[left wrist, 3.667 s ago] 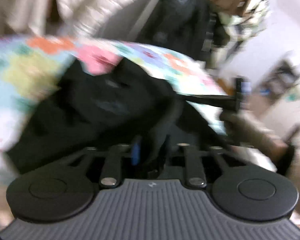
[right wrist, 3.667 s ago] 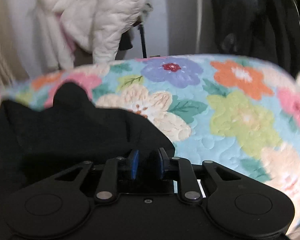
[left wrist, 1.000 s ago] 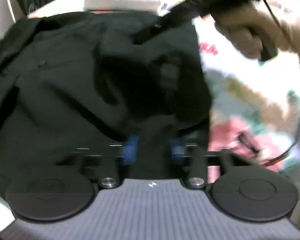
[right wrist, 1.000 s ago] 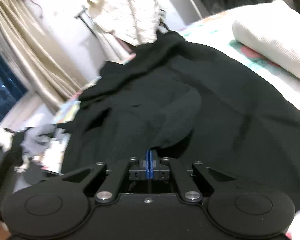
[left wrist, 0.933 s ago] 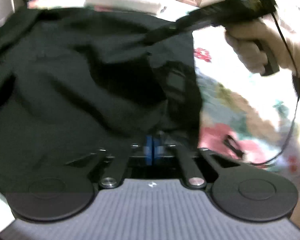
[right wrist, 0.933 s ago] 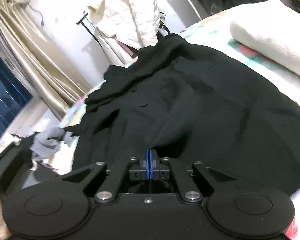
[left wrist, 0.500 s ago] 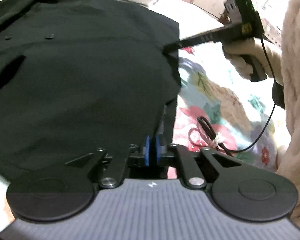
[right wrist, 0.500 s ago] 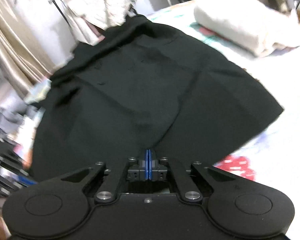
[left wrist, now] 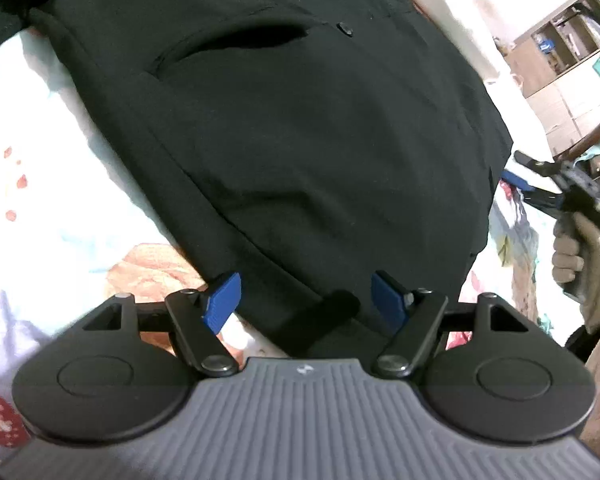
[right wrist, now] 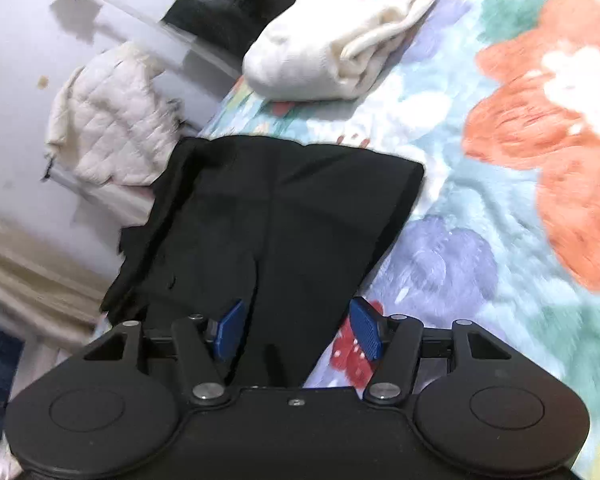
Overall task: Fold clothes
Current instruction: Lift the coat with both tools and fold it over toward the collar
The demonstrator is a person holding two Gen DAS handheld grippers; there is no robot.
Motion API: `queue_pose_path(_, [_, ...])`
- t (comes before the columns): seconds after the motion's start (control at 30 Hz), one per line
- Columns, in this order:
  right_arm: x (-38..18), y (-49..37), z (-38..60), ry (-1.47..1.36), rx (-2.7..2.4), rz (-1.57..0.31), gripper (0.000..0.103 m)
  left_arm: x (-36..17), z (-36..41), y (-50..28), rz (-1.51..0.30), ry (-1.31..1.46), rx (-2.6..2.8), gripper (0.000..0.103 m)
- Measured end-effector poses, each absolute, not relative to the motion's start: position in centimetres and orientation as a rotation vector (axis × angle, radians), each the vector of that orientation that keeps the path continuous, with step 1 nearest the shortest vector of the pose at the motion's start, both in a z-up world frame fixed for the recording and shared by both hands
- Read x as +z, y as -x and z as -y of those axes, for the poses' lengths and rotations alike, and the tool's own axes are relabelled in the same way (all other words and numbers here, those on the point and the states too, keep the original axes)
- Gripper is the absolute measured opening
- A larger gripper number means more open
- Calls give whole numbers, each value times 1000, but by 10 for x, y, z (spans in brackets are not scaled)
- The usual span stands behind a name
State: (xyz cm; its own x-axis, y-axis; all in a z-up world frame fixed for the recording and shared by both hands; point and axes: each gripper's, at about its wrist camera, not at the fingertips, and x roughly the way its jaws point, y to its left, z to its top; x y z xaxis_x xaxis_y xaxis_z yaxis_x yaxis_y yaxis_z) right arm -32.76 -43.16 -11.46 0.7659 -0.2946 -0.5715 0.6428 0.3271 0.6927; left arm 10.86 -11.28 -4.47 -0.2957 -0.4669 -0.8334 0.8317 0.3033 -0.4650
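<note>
A black buttoned garment [left wrist: 300,140] lies spread flat on a floral quilt [left wrist: 40,200]. My left gripper [left wrist: 306,300] is open, its blue pads straddling the garment's near hem without pinching it. In the right wrist view the same black garment [right wrist: 268,220] runs away from me across the quilt [right wrist: 500,240]. My right gripper [right wrist: 292,330] is open too, the cloth's edge lying between its spread pads. The right gripper [left wrist: 540,184] also shows at the far right of the left wrist view, held by a hand [left wrist: 576,248].
A folded white garment [right wrist: 332,56] rests on the quilt beyond the black one. A cream quilted jacket [right wrist: 108,120] hangs by the wall at left. Shelving [left wrist: 560,52] stands off the bed's far right.
Both grippers were shut on the black garment's hem half a second ago; both have opened and let the cloth lie flat on the quilt.
</note>
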Motion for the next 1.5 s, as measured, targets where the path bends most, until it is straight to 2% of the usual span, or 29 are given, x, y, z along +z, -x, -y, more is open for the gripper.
queue_pose_path(0.07, [-126,327,439,-1137,-587,-286,64,-49,114,-109,-1356,-331,-1336,78])
queue_pose_path(0.17, [-125,314,449,-1150,-550,-265,66,-52,117,-110,-1399,-247,-1358,78])
queue_pose_path(0.27, [-118,294,452,-1105,-478,-287,66,-50,117,-113,-1459,-156,-1411,72])
queue_pose_path(0.43, [-111,270,462,-1120,-394,-302,66,-55,131,-81,-1407,-249,-1413,70])
queue_pose_path(0.6, [-95,268,449,-1036,-410,-386,67,-31,121,-82,-1287,-396,-1329,75])
queue_pose_path(0.73, [-97,273,445,-1026,-427,-429,67,-41,121,-98,-1344,-404,-1249,77])
queue_pose_path(0.77, [-101,275,444,-1035,-429,-438,67,-47,122,-102,-1377,-371,-1236,78])
queue_pose_path(0.9, [-113,269,438,-1030,-431,-443,68,-65,127,-105,-1419,-285,-1237,103])
queue_pose_path(0.97, [-114,265,435,-1003,-428,-441,69,-67,129,-99,-1420,-277,-1216,103])
queue_pose_path(1.03, [-111,257,432,-946,-413,-442,61,-68,133,-92,-1409,-302,-1206,103])
queue_pose_path(1.07, [-109,253,432,-911,-411,-452,35,-67,135,-90,-1400,-326,-1215,103])
queue_pose_path(1.1, [-106,247,431,-865,-410,-467,9,-65,135,-87,-1384,-345,-1231,94])
queue_pose_path(1.13, [-103,242,432,-837,-402,-479,9,-62,135,-85,-1353,-371,-1251,74])
queue_pose_path(1.2, [-92,233,432,-791,-385,-477,9,-55,138,-76,-1239,-504,-1296,50])
queue_pose_path(1.27, [-79,223,431,-750,-362,-473,9,-49,136,-72,-1178,-585,-1342,45])
queue_pose_path(1.37, [-62,215,431,-698,-339,-473,9,-43,131,-70,-1140,-627,-1385,45])
queue_pose_path(1.5, [-45,209,435,-657,-336,-491,9,-28,115,-57,-910,-771,-1469,55])
